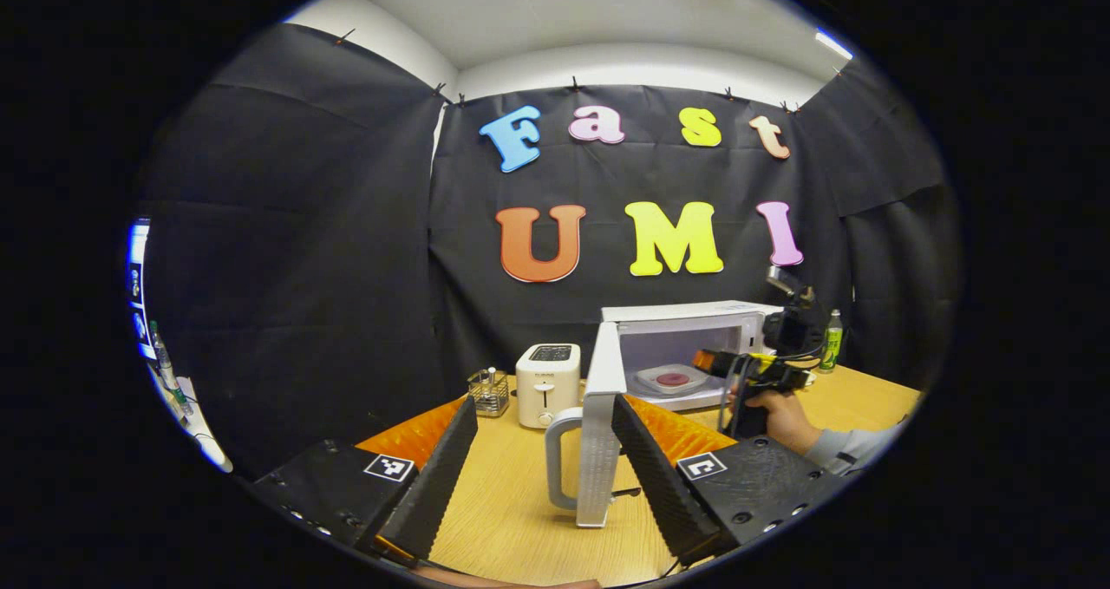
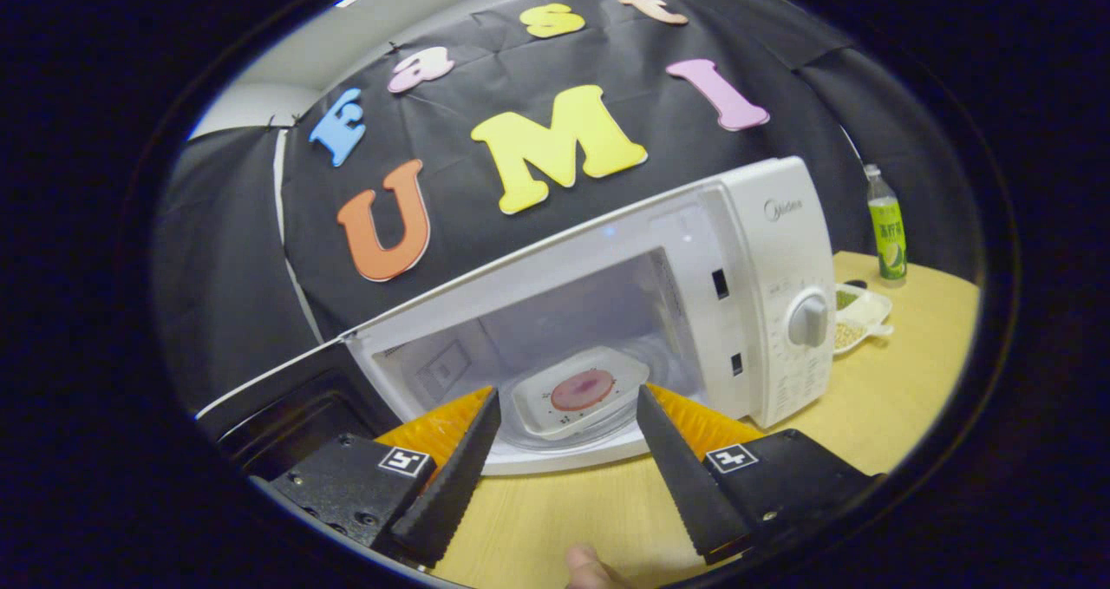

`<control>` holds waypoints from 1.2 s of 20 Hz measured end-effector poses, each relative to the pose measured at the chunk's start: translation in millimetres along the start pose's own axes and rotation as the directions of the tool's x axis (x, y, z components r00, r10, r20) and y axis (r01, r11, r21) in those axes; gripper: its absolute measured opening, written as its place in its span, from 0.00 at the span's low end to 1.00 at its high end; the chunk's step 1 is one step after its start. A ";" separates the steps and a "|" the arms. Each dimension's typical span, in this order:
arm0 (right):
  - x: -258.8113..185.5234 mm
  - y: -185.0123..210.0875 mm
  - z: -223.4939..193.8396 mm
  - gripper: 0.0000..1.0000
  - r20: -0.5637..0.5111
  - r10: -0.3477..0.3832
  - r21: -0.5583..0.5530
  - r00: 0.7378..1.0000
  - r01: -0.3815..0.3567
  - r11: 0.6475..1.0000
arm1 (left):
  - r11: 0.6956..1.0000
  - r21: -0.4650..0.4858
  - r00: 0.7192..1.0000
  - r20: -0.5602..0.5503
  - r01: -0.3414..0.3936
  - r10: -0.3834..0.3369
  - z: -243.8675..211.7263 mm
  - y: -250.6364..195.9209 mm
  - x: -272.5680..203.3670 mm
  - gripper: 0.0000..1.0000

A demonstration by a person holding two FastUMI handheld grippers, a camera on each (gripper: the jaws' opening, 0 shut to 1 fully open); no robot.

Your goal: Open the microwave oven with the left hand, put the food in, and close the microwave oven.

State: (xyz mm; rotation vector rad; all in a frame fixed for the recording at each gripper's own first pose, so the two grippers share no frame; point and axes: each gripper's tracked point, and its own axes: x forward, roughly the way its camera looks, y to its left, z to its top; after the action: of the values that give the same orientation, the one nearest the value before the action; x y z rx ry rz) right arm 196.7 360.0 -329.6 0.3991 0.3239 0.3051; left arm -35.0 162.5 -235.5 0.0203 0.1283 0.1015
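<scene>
The microwave point(image 2: 607, 311) stands wide open at the back of the desk point(image 2: 902, 381), and the food is already in. A white tray point(image 2: 579, 391) with a round pink piece on it sits on the floor of the cavity, free of both tongs. So two steps look done: door opened, food placed.

The right gripper point(image 2: 564, 459) hangs just in front of the cavity mouth, jaws spread apart and holding nothing, with the tray framed between its fingers but farther in. From the left gripper view that same tool point(image 1: 746, 372) and the hand point(image 1: 785, 420) holding it sit just outside the opening.

Now the left gripper point(image 1: 542, 467). Its jaws are released too, and the door point(image 1: 603, 415) stands edge-on between them, handle point(image 1: 559, 459) towards the left finger. No finger presses on door or handle, as far as I can tell.

What is left, I'd say, is the close: right gripper clears the opening, left pushes the door shut.

Off to the side, a toaster point(image 1: 548, 382) near the back edge and a green bottle point(image 2: 886, 225) at the far right corner.
</scene>
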 end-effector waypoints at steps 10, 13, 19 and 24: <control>-180.4 -59.4 81.1 0.89 0.177 -0.008 -0.190 0.984 0.042 0.981 | 0.995 -0.066 0.997 0.025 -0.069 0.071 -17.2 45.0 14.9 0.17; -227.7 -65.1 99.7 0.91 0.216 0.009 -0.229 0.976 0.042 0.972 | 0.999 -0.039 0.999 -0.002 -0.039 0.039 -32.5 41.0 31.1 0.04; -306.2 -92.7 139.9 1.00 0.289 -0.030 -0.298 0.957 0.120 0.947 | 0.989 -0.097 0.990 -0.065 0.115 -0.122 -65.6 13.1 58.3 0.00; -359.4 -116.8 172.1 0.91 0.333 -0.080 -0.303 0.940 0.187 0.934 | 0.980 -0.056 0.977 -0.091 0.189 -0.194 -79.1 -8.3 66.7 0.00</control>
State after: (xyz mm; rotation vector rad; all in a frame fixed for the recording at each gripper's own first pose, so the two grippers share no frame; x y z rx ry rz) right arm -39.2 75.3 -140.6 0.0876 -0.0188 0.1516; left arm 21.4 162.2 -322.6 -0.0445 0.2233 -0.0873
